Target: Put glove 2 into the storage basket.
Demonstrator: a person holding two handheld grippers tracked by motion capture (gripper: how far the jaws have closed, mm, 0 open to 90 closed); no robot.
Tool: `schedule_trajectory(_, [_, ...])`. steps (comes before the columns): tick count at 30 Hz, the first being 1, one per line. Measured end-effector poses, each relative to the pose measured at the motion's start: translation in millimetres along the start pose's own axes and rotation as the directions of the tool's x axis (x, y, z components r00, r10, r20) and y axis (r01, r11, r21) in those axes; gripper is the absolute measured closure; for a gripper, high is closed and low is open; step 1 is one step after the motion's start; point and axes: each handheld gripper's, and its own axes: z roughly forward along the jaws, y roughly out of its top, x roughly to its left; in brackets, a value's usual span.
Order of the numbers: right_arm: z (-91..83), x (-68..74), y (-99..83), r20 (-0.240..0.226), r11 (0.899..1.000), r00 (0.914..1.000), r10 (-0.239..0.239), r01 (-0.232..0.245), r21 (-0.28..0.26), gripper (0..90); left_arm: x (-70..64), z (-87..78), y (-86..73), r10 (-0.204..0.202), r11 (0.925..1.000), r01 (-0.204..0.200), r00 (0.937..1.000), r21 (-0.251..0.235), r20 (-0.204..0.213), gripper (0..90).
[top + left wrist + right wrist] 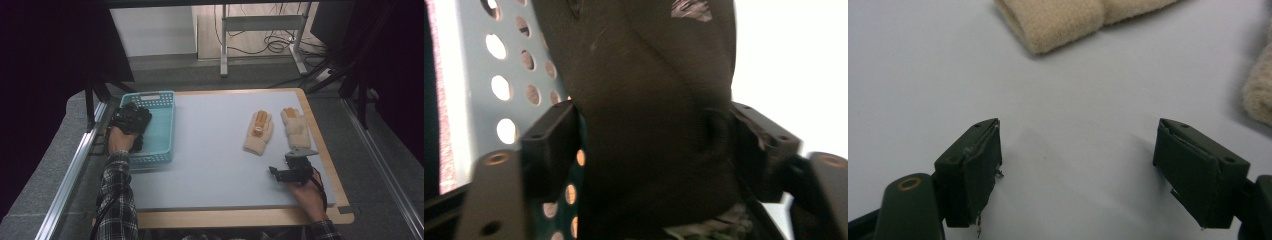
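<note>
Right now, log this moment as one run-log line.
left gripper: shut on black garment, over teal basket | right gripper: open, empty, short of cream gloves | gloves flat on mat

Lab or test-bench room, not a home.

From my feed I see a pale grey work board on a light wooden tabletop (320, 150), boxed in by silver aluminium rails (75, 165) on both sides and black curtains or screens (45, 75) left and right. Behind the table there's a grey concrete-looking floor (200, 75), a white metal-legged bench frame (260, 30) and loose black cables (272, 45) trailing across the floor near it. White wall panel (155, 30) at back. Bare, rigged-up recording setup: framing, cabling, blackout cloth, no household furniture in what I can see.
</note>
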Motion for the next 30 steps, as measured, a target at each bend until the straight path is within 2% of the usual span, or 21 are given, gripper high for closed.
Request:
schedule_trajectory(5, [0.0,0.0,0.0,0.0,1.0,1.0,0.001,-0.001,0.0,19.1,3.9,-8.6,-0.2,-0.018,0.9995,0.019,0.9983,-0.026,0.055,15.9])
schedule_trajectory(6, [0.0,0.1,0.0,0.0,1.0,1.0,0.0,0.0,0.0,19.1,4.9,-10.9,-0.5,-0.022,0.9991,0.025,0.9974,-0.034,0.069,12.0])
schedule_trajectory(11, [0.0,0.1,0.0,0.0,1.0,1.0,0.0,0.0,0.0,19.1,5.9,-21.4,-1.5,0.0,0.9983,0.005,0.9961,-0.059,0.088,6.6])
schedule_trajectory(15, [0.0,0.2,0.0,0.0,1.0,1.0,0.001,-0.001,0.0,19.1,8.3,-30.5,-3.3,-0.011,0.9939,0.026,0.9908,-0.107,0.135,3.6])
schedule_trajectory(17, [0.0,0.3,0.0,0.0,1.0,1.0,0.002,-0.002,0.0,19.1,8.2,-34.9,-4.5,-0.003,0.9909,0.026,0.9861,-0.132,0.166,3.1])
schedule_trajectory(18, [0.0,0.2,0.0,0.0,1.0,1.0,0.001,-0.001,0.0,19.1,7.5,-36.8,-5.2,0.005,0.9888,0.022,0.984,-0.148,0.178,2.6])
schedule_trajectory(19, [0.0,0.2,0.0,0.0,1.0,1.0,0.001,-0.001,0.0,19.1,5.5,-40.8,-6.5,0.021,0.9838,0.017,0.9783,-0.178,0.206,2.2])
schedule_trajectory(20, [0.0,0.2,0.0,0.0,1.0,1.0,0.001,-0.001,0.0,19.1,5.5,-40.8,-6.5,0.021,0.9838,0.017,0.9783,-0.178,0.206,2.2])
schedule_trajectory(26, [0.0,0.3,0.0,0.001,1.0,1.0,0.001,-0.001,0.0,19.1,-8.8,-55.0,-9.8,0.082,0.9586,0.001,0.9563,-0.285,0.28,0.5])
schedule_trajectory(27, [-0.1,0.3,0.0,0.002,1.0,1.0,0.0,0.0,0.001,19.1,-16.0,-60.5,-10.7,0.115,0.9499,-0.021,0.9513,-0.312,0.286,0.1])
schedule_trajectory(28, [-0.1,0.3,0.0,0.002,1.0,1.0,0.0,0.0,0.001,19.1,-16.0,-60.5,-10.7,0.115,0.9499,-0.021,0.9513,-0.312,0.286,0.0])
schedule_trajectory(30, [-0.1,0.3,0.0,0.001,1.0,1.0,0.0,0.0,0.001,19.1,-23.7,-67.1,-11.8,0.152,0.9408,-0.051,0.9471,-0.335,0.282,0.0])
